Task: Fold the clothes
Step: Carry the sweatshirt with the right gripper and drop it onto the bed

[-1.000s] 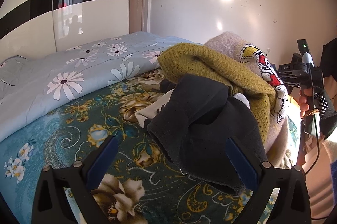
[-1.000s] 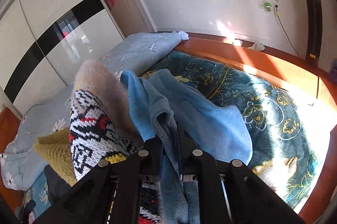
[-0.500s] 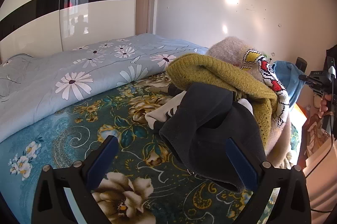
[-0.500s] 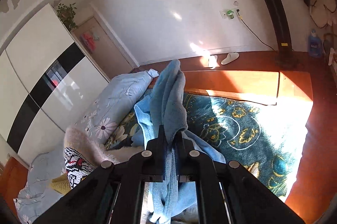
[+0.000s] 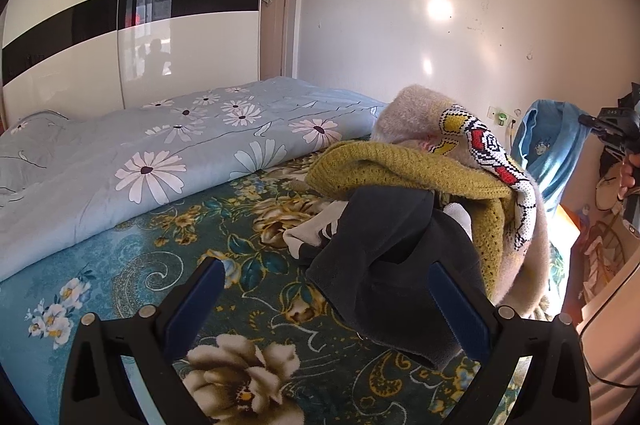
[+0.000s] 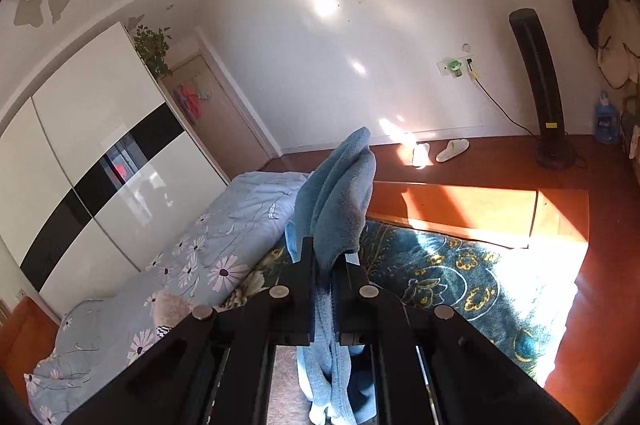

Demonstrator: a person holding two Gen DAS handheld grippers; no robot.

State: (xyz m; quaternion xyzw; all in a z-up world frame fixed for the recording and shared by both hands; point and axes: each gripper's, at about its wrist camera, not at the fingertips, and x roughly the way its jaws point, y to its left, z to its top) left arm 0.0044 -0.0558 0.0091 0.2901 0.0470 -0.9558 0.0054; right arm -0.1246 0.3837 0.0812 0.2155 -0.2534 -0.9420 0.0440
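- Two tongs show, one per wrist view: the right tongs (image 6: pixel 325 261) are clamped on a blue garment (image 6: pixel 340 193), the left tongs (image 5: pixel 324 285) stand wide apart and hold nothing.
- Between the right jaws the blue garment is pinched at a fold; part of it stands up above the tips and the rest hangs down between the arms toward the bed.
- From the left view the same blue garment (image 5: pixel 556 145) hangs in the air past the clothes pile, held by the right tongs (image 5: pixel 608 125) with a hand (image 5: pixel 628 177) on the handle at the right edge.
- Left tongs hover low over the bed (image 5: pixel 168 265), whose cover is teal with gold flowers; their blue pads (image 5: pixel 196 301) frame a dark garment (image 5: pixel 392 265).
- Dark garment lies at the front of the pile, on the bed, its near edge between the jaws but not gripped.
- Over it drapes a mustard knit (image 5: pixel 400 169), and on top a fuzzy beige sweater (image 5: pixel 416 109) with a red, yellow and black pattern.
- A white-and-black piece (image 5: pixel 316 229) pokes out under the dark garment's left side.
- Beside the pile, a pale blue quilt (image 5: pixel 160 153) with daisies lies along the far side of the bed.
- Behind it stands a white wardrobe (image 5: pixel 120 45) with a black band.
- Slippers (image 6: pixel 436 151) lie on the floor by the wall in the right view, near a tall black fan (image 6: pixel 540 85).
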